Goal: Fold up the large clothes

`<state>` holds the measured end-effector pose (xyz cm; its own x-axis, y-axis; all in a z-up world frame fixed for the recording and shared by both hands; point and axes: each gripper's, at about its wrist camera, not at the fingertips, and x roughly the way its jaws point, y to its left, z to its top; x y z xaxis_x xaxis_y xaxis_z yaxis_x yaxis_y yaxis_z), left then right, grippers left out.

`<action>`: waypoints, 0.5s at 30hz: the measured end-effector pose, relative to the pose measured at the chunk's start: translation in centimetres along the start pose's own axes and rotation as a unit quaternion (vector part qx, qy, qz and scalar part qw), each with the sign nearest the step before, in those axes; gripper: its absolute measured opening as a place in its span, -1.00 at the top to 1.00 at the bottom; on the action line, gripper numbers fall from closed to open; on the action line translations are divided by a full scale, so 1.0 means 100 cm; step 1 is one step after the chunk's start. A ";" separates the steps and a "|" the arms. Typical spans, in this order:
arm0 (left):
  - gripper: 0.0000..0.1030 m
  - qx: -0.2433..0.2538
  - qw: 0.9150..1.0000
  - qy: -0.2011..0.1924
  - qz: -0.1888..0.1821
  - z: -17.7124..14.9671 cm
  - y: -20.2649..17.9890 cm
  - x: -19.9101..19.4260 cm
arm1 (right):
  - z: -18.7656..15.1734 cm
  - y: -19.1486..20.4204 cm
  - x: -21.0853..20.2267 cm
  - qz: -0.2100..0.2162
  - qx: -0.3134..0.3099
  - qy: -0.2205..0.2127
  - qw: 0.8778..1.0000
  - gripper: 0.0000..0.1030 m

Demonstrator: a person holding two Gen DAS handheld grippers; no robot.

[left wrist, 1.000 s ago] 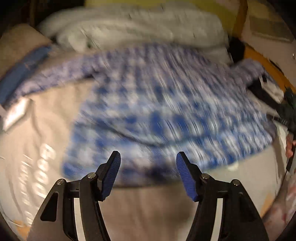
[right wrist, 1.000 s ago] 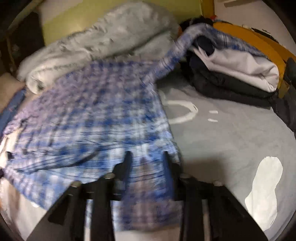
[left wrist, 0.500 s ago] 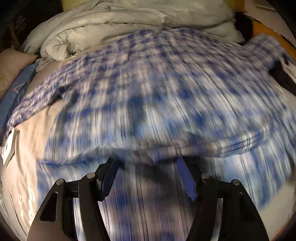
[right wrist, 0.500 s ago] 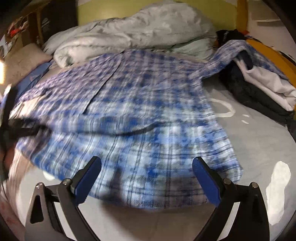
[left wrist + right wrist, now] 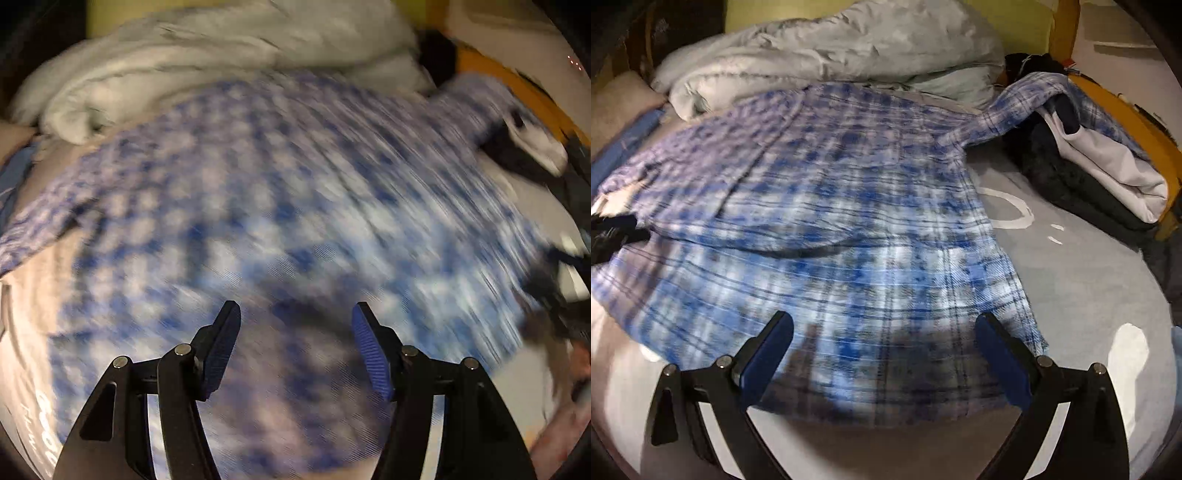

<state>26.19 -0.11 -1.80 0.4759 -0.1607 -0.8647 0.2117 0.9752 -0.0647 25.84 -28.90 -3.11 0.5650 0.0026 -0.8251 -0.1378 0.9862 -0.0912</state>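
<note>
A large blue and white plaid shirt [image 5: 849, 221] lies spread on the bed, its bottom hem toward me. It fills the blurred left wrist view [image 5: 295, 206] too. One sleeve [image 5: 1027, 107] runs up over the clothes pile at the right, the other sleeve [image 5: 40, 221] lies out to the left. My left gripper [image 5: 295, 325] is open and empty just above the shirt's lower part. My right gripper [image 5: 884, 343] is wide open and empty over the hem. The left gripper shows as a dark shape at the left edge of the right wrist view [image 5: 609, 236].
A rumpled grey duvet [image 5: 831, 51] is heaped at the back. A pile of folded dark and white clothes [image 5: 1089, 162] sits at the right against an orange bed rail [image 5: 1123, 110]. The grey bedsheet [image 5: 1089, 288] with white print lies to the right.
My right gripper, shut on the hem a second ago, has let go and stands wide open. The shirt has settled flat. My left gripper swung over the shirt and stays open.
</note>
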 end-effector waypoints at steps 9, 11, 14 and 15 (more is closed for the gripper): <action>-0.19 -0.024 0.999 0.019 0.010 0.031 -0.056 0.049 | -0.010 -0.015 0.029 0.004 0.037 0.061 0.997 -1.00; -0.23 -0.036 0.999 0.017 0.024 0.046 -0.052 0.060 | -0.010 -0.016 0.032 0.006 0.035 0.068 0.997 -1.00; -0.22 -0.053 0.998 0.018 0.031 0.062 -0.045 0.068 | -0.010 -0.018 0.033 0.007 0.038 0.072 0.997 -1.00; -0.21 -0.056 0.998 0.017 0.027 0.064 -0.041 0.067 | -0.010 -0.018 0.033 0.005 0.036 0.071 0.997 -1.00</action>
<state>33.92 -6.12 -4.13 0.4536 -0.1041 -0.8851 0.0882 0.9935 -0.0717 27.12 -30.80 -6.21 0.4420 -0.0057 -0.8970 -0.0813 0.9956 -0.0464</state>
